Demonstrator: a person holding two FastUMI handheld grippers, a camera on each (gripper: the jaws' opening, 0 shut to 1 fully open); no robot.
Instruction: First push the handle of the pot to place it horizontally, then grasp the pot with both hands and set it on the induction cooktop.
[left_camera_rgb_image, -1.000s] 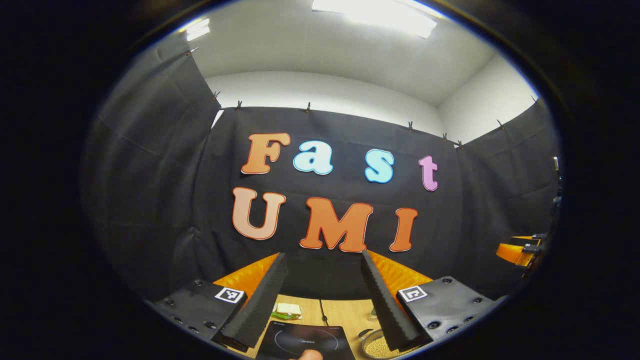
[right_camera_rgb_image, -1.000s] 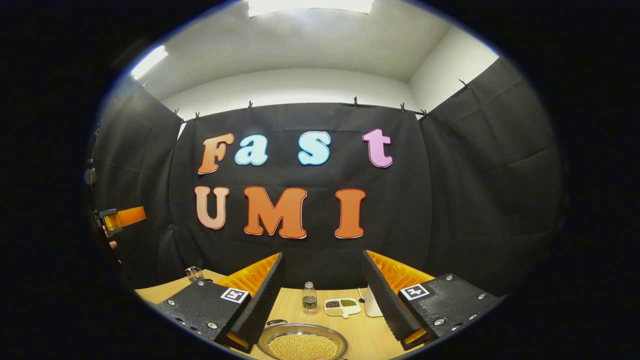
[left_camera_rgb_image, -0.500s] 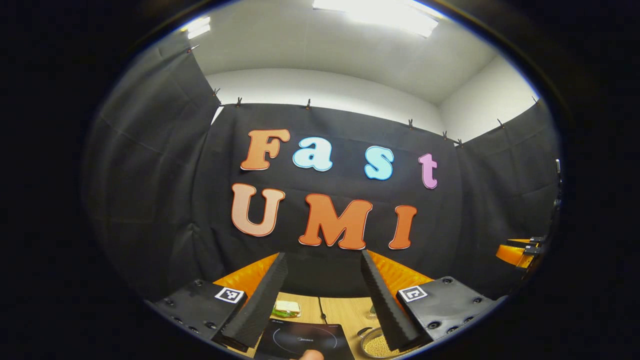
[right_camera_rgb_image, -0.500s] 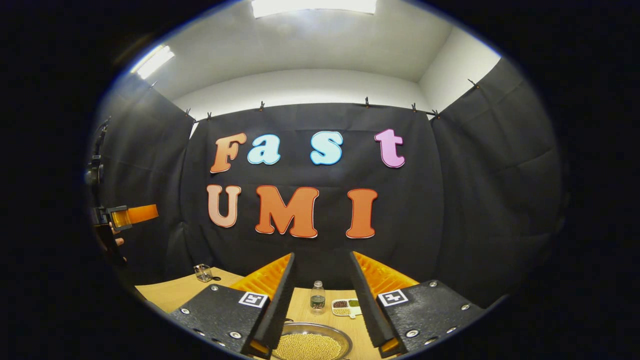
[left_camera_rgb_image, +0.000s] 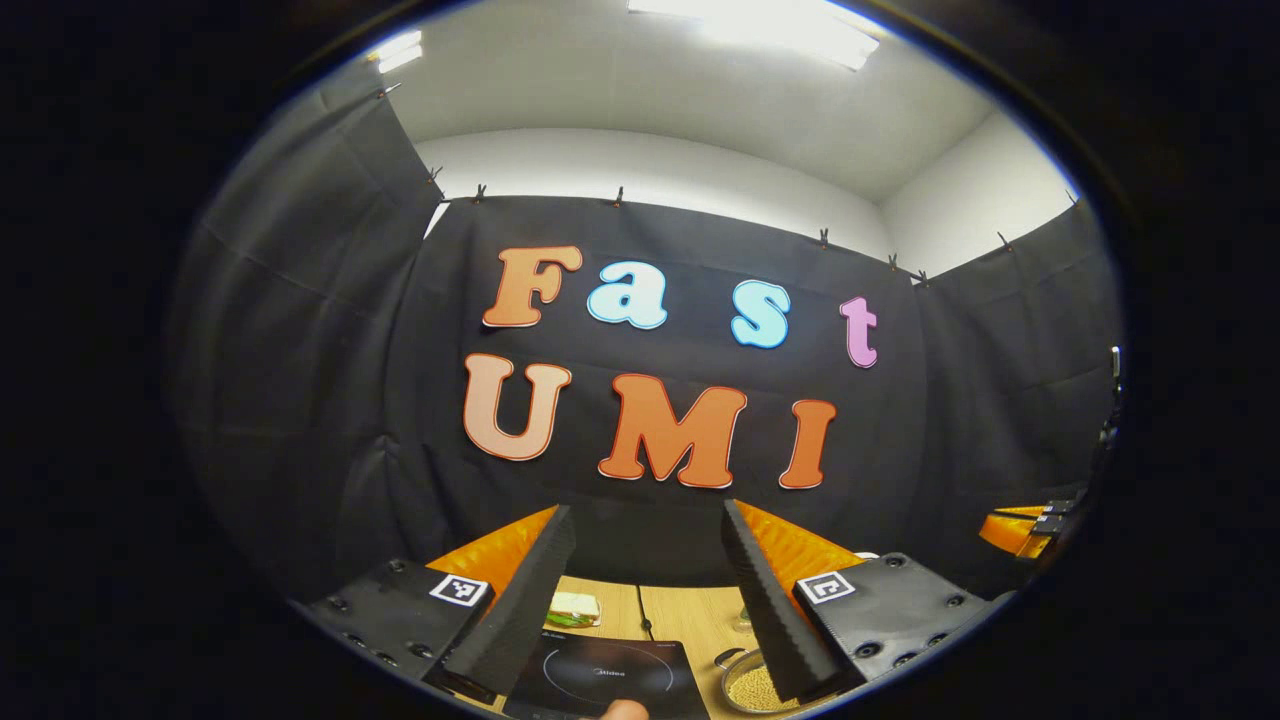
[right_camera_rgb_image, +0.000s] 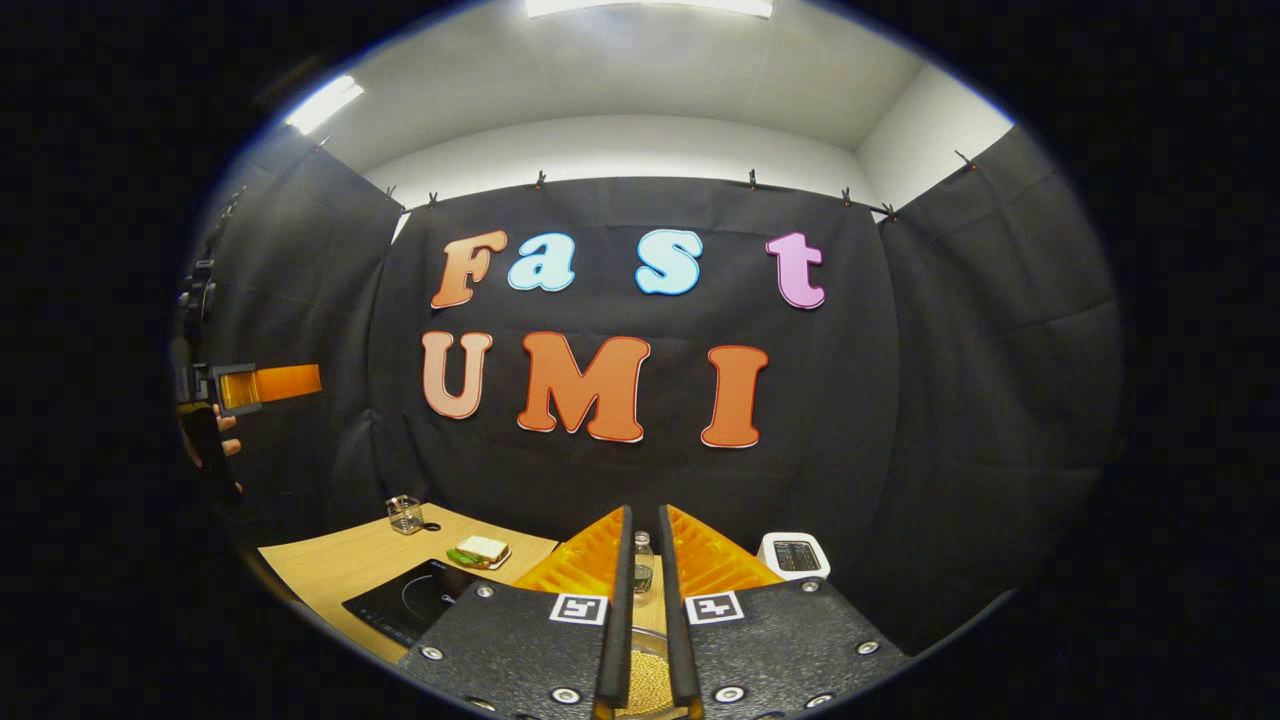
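Note:
The metal pot (left_camera_rgb_image: 748, 688), filled with pale beans, sits on the wooden table right of the black induction cooktop (left_camera_rgb_image: 600, 682); a small loop handle (left_camera_rgb_image: 728, 662) shows at its left rim. My left gripper (left_camera_rgb_image: 647, 508) is held open high above both, empty. In the right gripper view, a sliver of the pot (right_camera_rgb_image: 646, 680) shows through the narrow slit between the fingers of my right gripper (right_camera_rgb_image: 642, 512), which is shut on nothing. The cooktop (right_camera_rgb_image: 410, 600) lies to its left. Farther left, a hand holds the left gripper (right_camera_rgb_image: 262, 384).
A sandwich (right_camera_rgb_image: 481, 550) lies behind the cooktop, with a glass jar (right_camera_rgb_image: 405, 514) farther back on the table (right_camera_rgb_image: 320, 562). A small bottle (right_camera_rgb_image: 643, 562) and a white scale (right_camera_rgb_image: 795, 555) stand behind the pot. Black cloth walls close the booth.
My right gripper's fingers have closed from wide apart to a narrow slit, and its view has tipped down and swung right. The left gripper has tilted down slightly, staying open.

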